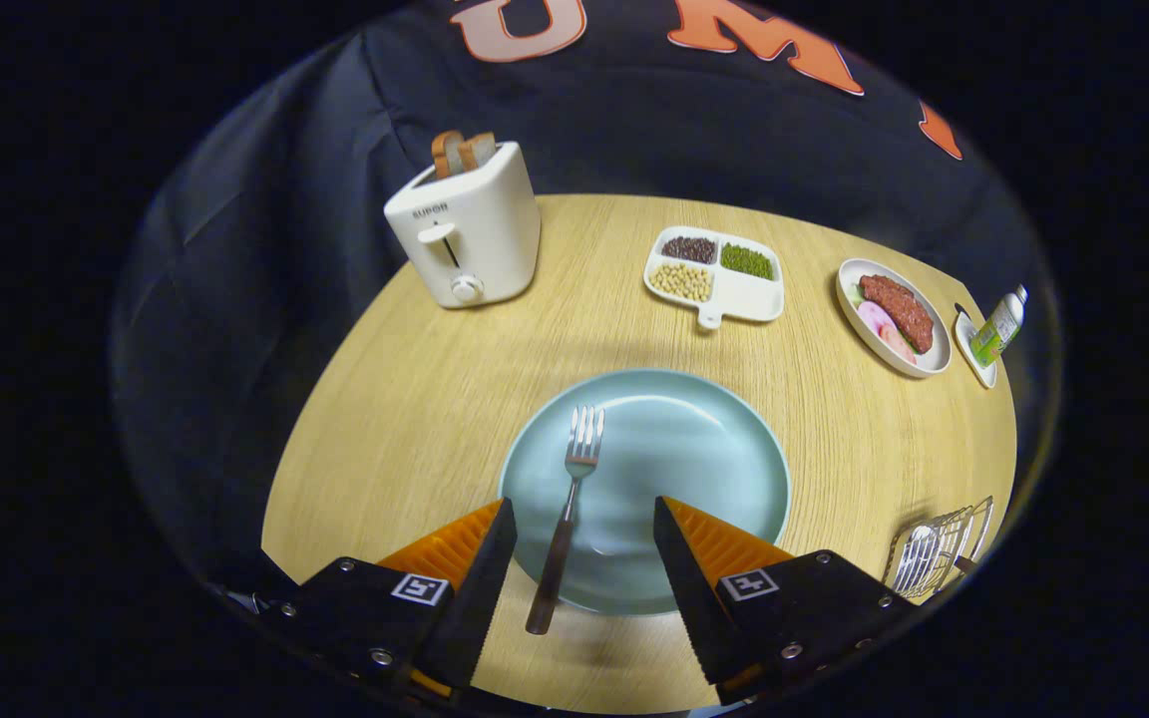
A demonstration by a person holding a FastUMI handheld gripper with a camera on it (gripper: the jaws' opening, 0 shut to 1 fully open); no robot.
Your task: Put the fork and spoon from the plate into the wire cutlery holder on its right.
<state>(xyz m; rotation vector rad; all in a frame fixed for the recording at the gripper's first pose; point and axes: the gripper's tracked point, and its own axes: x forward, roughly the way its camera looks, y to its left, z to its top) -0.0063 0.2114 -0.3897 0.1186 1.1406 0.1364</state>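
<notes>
The fork (pixel 574 499) lies on the plate (pixel 724 439), its handle between the spread fingers of the gripper (pixel 582 519). The wire cutlery holder (pixel 939 546) stands right of the plate. Beyond sit a toaster (pixel 465 239), a divided dish (pixel 716 274) and a food plate (pixel 894 316).

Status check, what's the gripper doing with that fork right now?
Gripper open, fork handle between its fingers, untouched. Fork lies on plate. Wire cutlery holder to the right, spoon-like piece inside. Path unobstructed.

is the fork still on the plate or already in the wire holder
On the plate: the fork lies on the plate, its handle between the open hand-held gripper fingers, untouched.
</notes>
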